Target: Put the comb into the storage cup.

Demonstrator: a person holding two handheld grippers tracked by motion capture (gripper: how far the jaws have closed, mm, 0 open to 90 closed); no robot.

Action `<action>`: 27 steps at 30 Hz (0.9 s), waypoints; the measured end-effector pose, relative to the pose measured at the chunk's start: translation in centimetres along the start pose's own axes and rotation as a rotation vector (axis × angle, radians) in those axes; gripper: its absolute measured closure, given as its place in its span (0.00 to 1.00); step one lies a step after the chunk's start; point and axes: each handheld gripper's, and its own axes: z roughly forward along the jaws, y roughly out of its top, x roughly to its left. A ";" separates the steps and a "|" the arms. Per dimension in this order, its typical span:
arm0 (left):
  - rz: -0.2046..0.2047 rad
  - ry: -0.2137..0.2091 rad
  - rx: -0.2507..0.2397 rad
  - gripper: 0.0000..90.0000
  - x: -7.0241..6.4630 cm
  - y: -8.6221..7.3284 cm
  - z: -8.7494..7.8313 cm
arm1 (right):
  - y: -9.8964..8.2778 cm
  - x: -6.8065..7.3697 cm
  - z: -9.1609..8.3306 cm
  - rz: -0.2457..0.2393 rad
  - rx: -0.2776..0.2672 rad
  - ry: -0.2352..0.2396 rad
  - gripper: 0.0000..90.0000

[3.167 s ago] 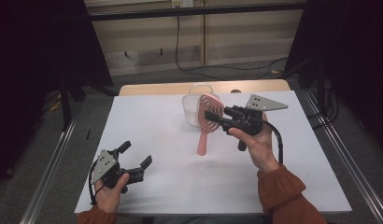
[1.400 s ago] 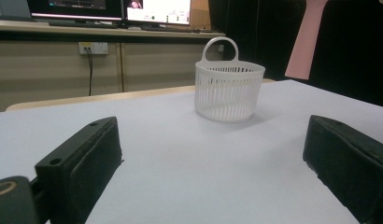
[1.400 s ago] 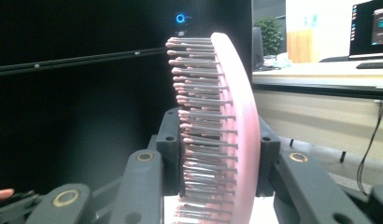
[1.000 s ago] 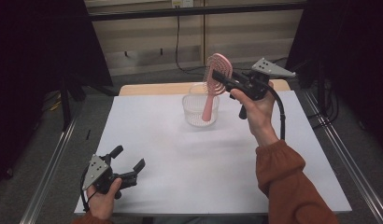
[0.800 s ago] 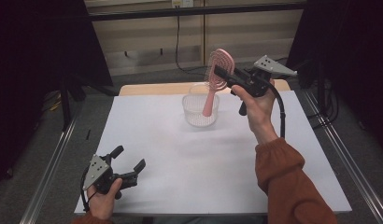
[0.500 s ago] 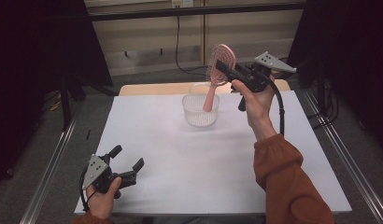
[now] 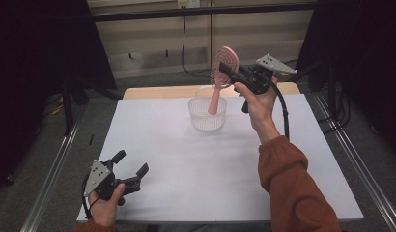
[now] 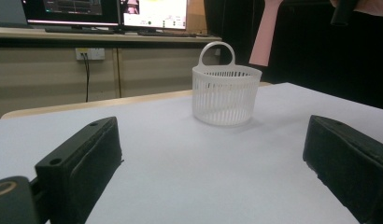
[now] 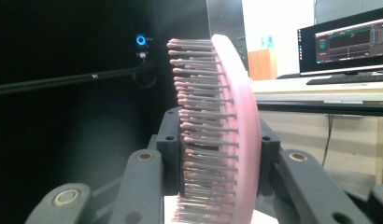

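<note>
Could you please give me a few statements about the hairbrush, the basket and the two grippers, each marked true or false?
1. The right gripper is shut on the pink hairbrush. True.
2. The hairbrush lies flat on the table. False: it is held up in the air, handle pointing down over the white basket.
3. The left gripper is open and holds nothing. True.
4. The basket lies tipped on its side. False: it stands upright on the table.
5. The left gripper clamps the basket's rim. False: it is near the table's front edge, well apart from the basket.
</note>
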 end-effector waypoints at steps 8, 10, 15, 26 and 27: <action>-0.004 -0.008 0.003 0.05 0.0 0.0 0.0 | -0.8 -0.3 0.9 -0.003 0.005 -0.011 0.72; 0.008 -0.008 0.006 0.05 0.0 0.0 -0.1 | -1.1 -0.4 1.1 -0.012 0.015 -0.018 0.72; 0.012 -0.012 0.007 0.05 0.0 0.0 0.0 | -1.5 -0.8 1.5 -0.004 0.010 -0.026 0.72; 0.006 -0.021 0.008 0.05 -0.1 0.0 0.1 | -2.9 -1.0 2.6 -0.004 0.013 -0.063 0.72; 0.007 -0.021 0.008 0.05 -0.1 0.0 0.1 | -3.0 -1.0 2.8 -0.003 0.011 -0.070 0.72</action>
